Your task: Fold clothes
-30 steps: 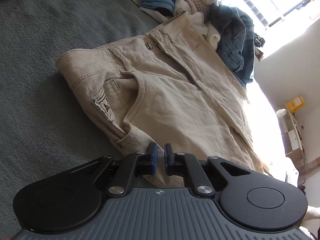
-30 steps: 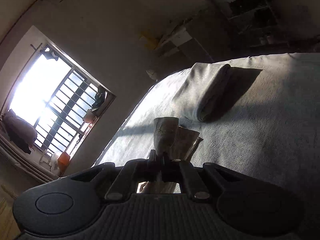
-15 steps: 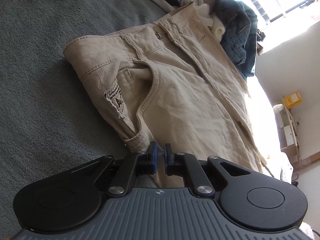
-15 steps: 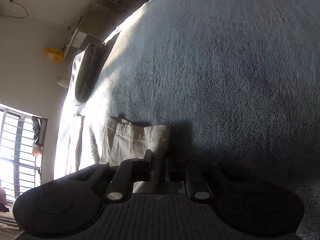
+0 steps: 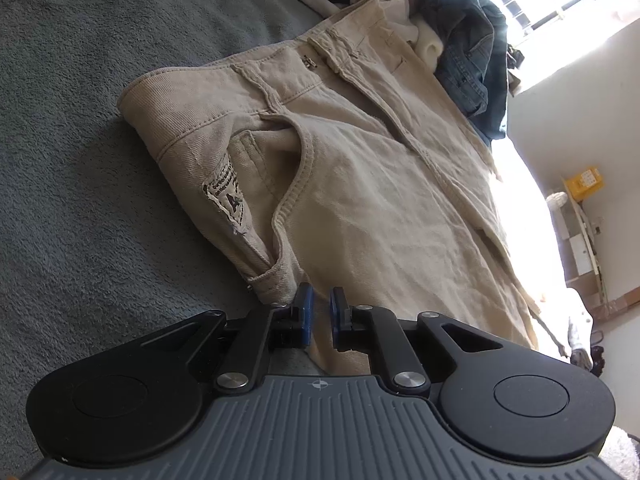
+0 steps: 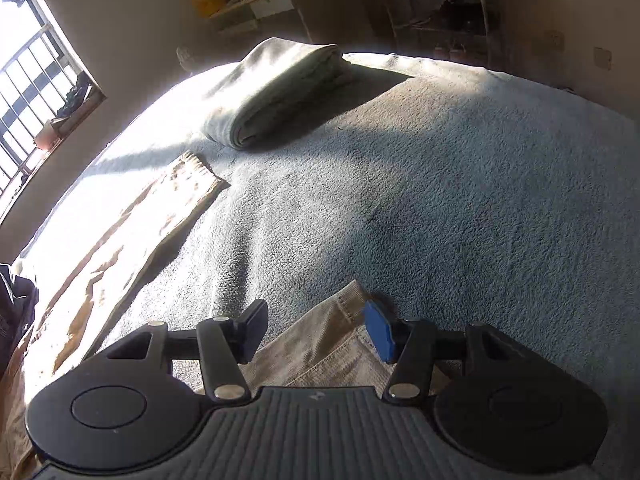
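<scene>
Beige trousers (image 5: 360,184) lie flat on the grey blanket (image 5: 80,200), waistband far, pocket and label toward me. My left gripper (image 5: 322,310) sits at their near side edge, its blue pads nearly together with beige cloth pinched in the thin gap. In the right wrist view, a beige trouser leg end (image 6: 328,336) rests on the blanket between the wide-apart fingers of my right gripper (image 6: 316,332), gripped by neither pad. Another stretch of trouser leg (image 6: 160,220) runs along the sunlit left side.
A heap of unfolded clothes, with denim (image 5: 472,60) on top, lies beyond the waistband near the window. A folded grey blanket (image 6: 280,88) sits at the far end of the bed. Shelves (image 6: 440,12) and a desk stand against the wall.
My right gripper brought the trouser leg end down onto the blanket and opened, letting it go. The left gripper stayed shut at the trousers' edge and crept slightly closer.
</scene>
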`<state>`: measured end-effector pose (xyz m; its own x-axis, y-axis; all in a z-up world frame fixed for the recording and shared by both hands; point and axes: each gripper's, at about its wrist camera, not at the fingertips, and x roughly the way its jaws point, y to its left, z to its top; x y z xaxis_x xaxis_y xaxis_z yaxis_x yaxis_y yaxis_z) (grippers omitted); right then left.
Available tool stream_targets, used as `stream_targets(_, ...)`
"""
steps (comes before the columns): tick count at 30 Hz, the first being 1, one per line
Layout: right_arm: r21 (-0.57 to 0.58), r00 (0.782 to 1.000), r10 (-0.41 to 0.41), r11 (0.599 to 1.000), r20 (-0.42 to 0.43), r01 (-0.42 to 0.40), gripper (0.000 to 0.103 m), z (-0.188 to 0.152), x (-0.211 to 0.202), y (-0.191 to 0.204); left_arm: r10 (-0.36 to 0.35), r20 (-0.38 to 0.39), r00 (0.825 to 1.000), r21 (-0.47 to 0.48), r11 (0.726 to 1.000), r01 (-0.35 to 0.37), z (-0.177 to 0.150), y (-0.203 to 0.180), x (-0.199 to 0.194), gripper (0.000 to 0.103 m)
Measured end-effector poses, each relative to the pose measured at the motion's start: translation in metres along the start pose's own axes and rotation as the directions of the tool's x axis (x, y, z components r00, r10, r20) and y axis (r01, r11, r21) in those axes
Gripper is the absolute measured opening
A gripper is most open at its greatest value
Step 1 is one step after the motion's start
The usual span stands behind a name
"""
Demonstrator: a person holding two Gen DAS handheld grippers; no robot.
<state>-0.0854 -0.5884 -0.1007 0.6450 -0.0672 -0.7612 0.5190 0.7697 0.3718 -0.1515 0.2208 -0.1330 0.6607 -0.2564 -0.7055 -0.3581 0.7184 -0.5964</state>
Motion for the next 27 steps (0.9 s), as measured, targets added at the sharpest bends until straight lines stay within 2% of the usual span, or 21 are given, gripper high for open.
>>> stream_targets(6,0.074,0.998,0.025,0.997,-0.050,-0.021,0.064,0.013,0.026,-0.019,0.009,-0.010,1.000,0.007,1.000,-0.009,0.001,-0.001,0.001,0.008)
stream_targets(10,0.123,0.996,0.043,0.992,-0.081,-0.033,0.063,0.021,0.043,-0.032,0.027,-0.008,1.000,0.027,0.999,-0.026,0.000,-0.005,0.002,0.008)
stream_targets(12,0.157,0.998,0.041,0.987,-0.039,-0.034,0.063,0.026,0.040,-0.041,0.038,-0.007,0.999,0.048,0.998,-0.038,-0.001,-0.008,0.003,0.008)
stream_targets(14,0.157,0.998,0.057,0.986,-0.031,-0.051,0.064,0.028,0.042,-0.046,0.049,-0.006,0.999,0.064,0.997,-0.048,-0.002,-0.011,0.003,0.009)
stream_targets(17,0.091,0.992,0.092,0.992,-0.088,-0.084,0.065,0.024,0.050,-0.040,0.055,-0.006,0.998,0.060,0.997,-0.054,-0.001,-0.011,0.003,0.009)
stream_targets(19,0.038,0.988,0.106,0.994,-0.116,-0.102,0.059,0.021,0.050,-0.033,0.059,-0.002,0.998,0.050,0.997,-0.058,-0.002,-0.011,0.003,0.009)
stream_targets(21,0.014,0.983,0.110,0.994,-0.145,-0.109,0.027,0.019,0.047,-0.029,0.066,0.008,0.998,0.048,0.997,-0.066,-0.004,-0.012,0.003,0.009)
stream_targets(22,-0.011,0.983,0.104,0.994,-0.149,-0.107,0.020,0.018,0.045,-0.026,0.069,0.013,0.998,0.053,0.996,-0.069,-0.004,-0.013,0.003,0.009)
stream_targets(24,-0.060,0.983,0.091,0.993,-0.156,-0.102,0.015,0.015,0.041,-0.018,0.080,0.025,0.997,0.066,0.995,-0.081,-0.006,-0.015,0.003,0.009)
stream_targets(27,-0.130,0.997,0.068,0.989,-0.027,-0.071,0.013,0.025,0.024,0.002,0.110,0.056,0.992,0.093,0.989,-0.114,-0.009,-0.019,0.002,0.007)
